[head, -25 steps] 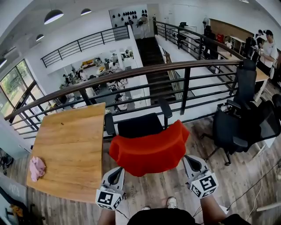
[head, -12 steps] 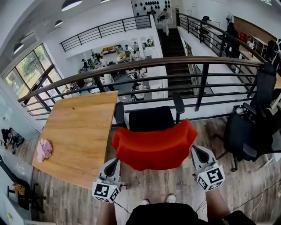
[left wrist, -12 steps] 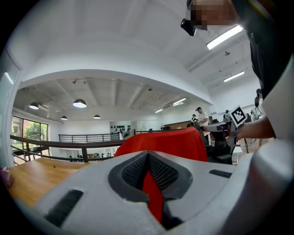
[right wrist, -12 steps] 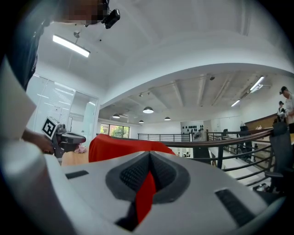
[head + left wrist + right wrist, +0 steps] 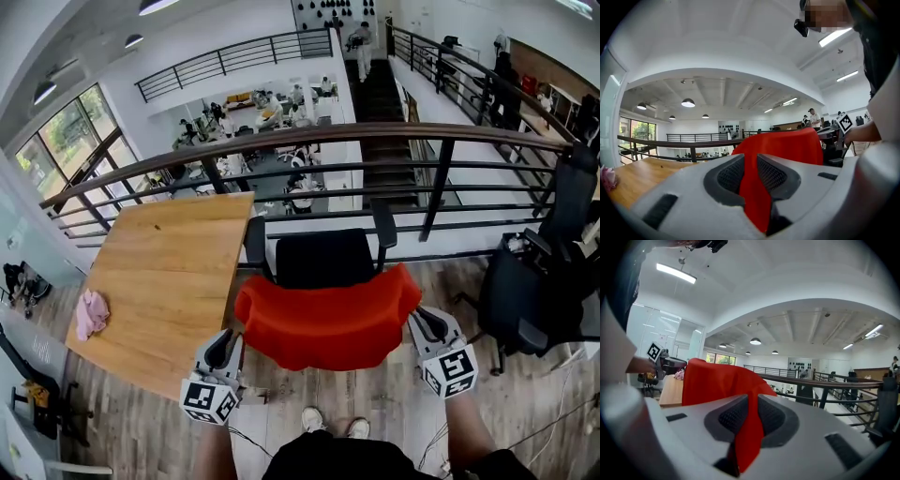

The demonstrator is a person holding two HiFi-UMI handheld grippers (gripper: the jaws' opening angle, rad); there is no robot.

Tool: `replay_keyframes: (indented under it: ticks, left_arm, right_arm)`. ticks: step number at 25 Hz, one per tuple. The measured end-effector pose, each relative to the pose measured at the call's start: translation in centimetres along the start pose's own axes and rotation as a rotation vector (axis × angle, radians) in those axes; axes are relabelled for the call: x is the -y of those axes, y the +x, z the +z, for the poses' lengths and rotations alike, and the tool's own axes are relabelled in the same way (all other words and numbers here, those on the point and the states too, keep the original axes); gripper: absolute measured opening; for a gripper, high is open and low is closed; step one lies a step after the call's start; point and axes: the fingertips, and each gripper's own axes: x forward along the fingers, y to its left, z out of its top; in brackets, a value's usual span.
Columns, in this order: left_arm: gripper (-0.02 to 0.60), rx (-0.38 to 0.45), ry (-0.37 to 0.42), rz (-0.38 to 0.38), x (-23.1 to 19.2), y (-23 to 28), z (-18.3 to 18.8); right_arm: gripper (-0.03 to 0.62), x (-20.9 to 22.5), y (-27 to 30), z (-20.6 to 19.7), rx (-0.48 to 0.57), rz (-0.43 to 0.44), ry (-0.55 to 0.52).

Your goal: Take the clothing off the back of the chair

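A red garment (image 5: 328,319) hangs over the back of a black office chair (image 5: 323,258) in front of me. My left gripper (image 5: 223,345) is at its lower left corner and my right gripper (image 5: 427,323) at its lower right corner. In the left gripper view, a fold of the red garment (image 5: 787,145) runs down through the left gripper (image 5: 749,168), whose jaws are opening. The right gripper view shows the same: the garment (image 5: 712,380) drops as a strip through the right gripper (image 5: 753,411), whose jaws are also opening. A gap shows between each pair of pads.
A wooden table (image 5: 169,272) stands to the left of the chair, with a pink cloth (image 5: 91,312) near its left edge. A dark railing (image 5: 375,141) runs behind the chair above a lower floor. More black chairs (image 5: 534,291) stand at the right. My shoes (image 5: 328,422) are below.
Both grippers have shifted slightly along the garment's lower corners, the left one outward to the left. The garment still hangs over the chair back.
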Motion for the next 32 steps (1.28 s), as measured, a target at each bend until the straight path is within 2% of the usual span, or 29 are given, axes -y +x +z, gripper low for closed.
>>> replay_keyframes:
  ticks: [2, 5, 9, 15, 18, 22, 25, 28, 32]
  left_arm:
    - [0.131, -0.02, 0.004, -0.008, -1.1, 1.2, -0.5]
    - [0.181, -0.054, 0.009, -0.027, -2.6, 3.2, -1.6]
    - [0.299, -0.112, 0.025, -0.1, -3.5, 6.0, -3.2]
    - [0.353, -0.158, 0.078, -0.202, -3.3, 9.3, -4.3]
    - [0.353, -0.147, 0.081, -0.237, -2.9, 10.7, -4.4]
    - [0.347, -0.139, 0.04, -0.252, -2.2, 12.0, -4.3]
    - [0.273, -0.132, 0.021, -0.266, -1.6, 12.1, -4.2]
    - [0.198, -0.127, 0.042, -0.279, -1.1, 12.0, -4.2]
    - [0.126, -0.111, 0.059, -0.263, -1.3, 11.5, -4.1]
  right_arm:
    - [0.1, 0.6, 0.8, -0.4, -0.024, 0.003, -0.013]
    - [0.161, 1.7, 2.4, -0.9, -0.062, 0.01, -0.055]
    - [0.21, 2.4, 4.7, -2.2, -0.109, 0.031, -0.055]
    - [0.272, 2.7, 7.3, -2.4, -0.112, 0.083, -0.058]
    - [0.281, 2.1, 8.6, -2.0, -0.094, 0.12, -0.056]
    - [0.265, 1.6, 9.4, -1.7, -0.085, 0.152, -0.06]
    - [0.241, 1.2, 9.4, -1.6, -0.081, 0.167, -0.06]
    - [0.23, 1.1, 9.2, -1.8, -0.068, 0.151, -0.075]
    - [0.151, 0.9, 8.4, -1.9, -0.049, 0.118, -0.068]
